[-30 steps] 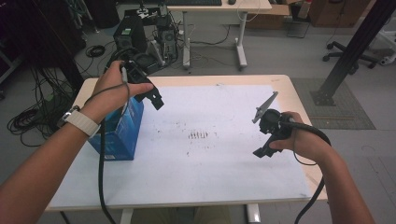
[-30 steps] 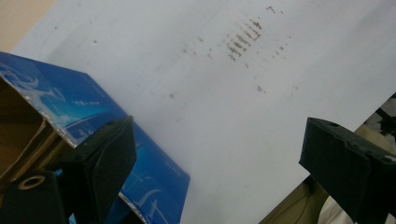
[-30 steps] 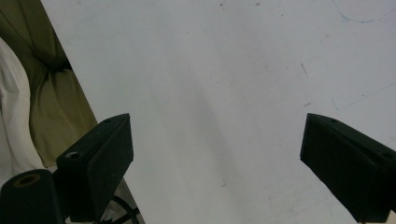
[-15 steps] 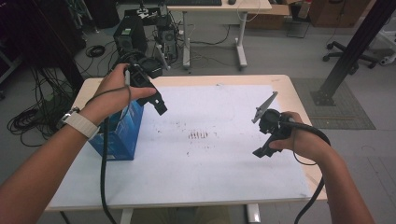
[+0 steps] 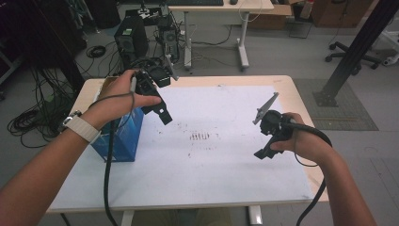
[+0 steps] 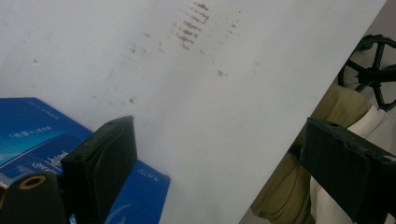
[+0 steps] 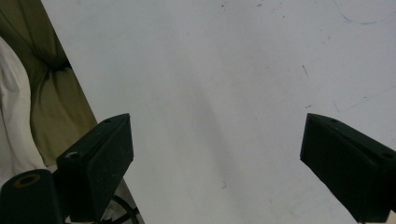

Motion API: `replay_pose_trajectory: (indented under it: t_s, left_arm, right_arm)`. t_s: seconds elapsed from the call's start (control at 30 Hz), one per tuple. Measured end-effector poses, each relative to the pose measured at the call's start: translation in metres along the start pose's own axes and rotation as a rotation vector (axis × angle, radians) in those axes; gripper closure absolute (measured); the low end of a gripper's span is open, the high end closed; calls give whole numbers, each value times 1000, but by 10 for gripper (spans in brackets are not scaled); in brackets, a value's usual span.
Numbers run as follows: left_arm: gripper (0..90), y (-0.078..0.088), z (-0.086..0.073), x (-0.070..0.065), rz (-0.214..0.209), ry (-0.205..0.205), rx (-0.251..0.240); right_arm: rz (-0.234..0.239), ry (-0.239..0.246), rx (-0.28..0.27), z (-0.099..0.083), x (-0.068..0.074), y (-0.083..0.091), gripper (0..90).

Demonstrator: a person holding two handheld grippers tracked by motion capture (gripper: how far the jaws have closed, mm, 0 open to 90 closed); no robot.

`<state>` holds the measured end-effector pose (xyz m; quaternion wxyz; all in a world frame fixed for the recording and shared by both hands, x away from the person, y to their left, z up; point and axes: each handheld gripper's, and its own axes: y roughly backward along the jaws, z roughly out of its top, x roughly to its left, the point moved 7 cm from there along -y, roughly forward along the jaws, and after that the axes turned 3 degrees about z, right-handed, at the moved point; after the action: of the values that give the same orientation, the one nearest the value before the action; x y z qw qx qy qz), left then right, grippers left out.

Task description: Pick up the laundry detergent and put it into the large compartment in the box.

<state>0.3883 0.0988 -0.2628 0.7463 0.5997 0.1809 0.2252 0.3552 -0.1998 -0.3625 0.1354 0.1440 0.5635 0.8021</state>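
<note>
The left gripper [image 5: 160, 110] is held up in the air, just beside the top of the blue box [image 5: 123, 135], and its jaws stand wide apart with nothing between them; in the left gripper view the jaws hang over a corner of the blue box [image 6: 28, 135] and the white sheet [image 6: 210, 102]; the right gripper [image 5: 263, 153] is low over the right part of the white sheet, jaws wide too and holding nothing. Since a second ago the left hand [image 5: 120, 96] has lifted off the box and swung a little toward the middle of the table, so the gripper now sits higher and more to the right; the right hand [image 5: 296, 139] has stayed in its place. The blue box stands upright at the left edge of the table [image 5: 301, 101], partly on the white sheet; some small dark marks [image 5: 200, 136] sit near the middle of the sheet; between the two grippers the sheet is open and flat, with lots of room; the right gripper is near the right edge of the sheet; the near edge of the table is close to the person's arms.
</note>
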Motion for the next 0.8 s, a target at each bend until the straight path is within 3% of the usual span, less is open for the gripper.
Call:
replay_pose_trajectory:
  t_s: [0.1,0.8]
  left_arm:
    - [112,-1,1,-2,-4,-25,-1]
    - [112,0,0,-2,1,-13,-21]
  right_arm:
    - [-2,-1,0,0,0,1,97]
    - [-7,2,-3,1,4,3,97]
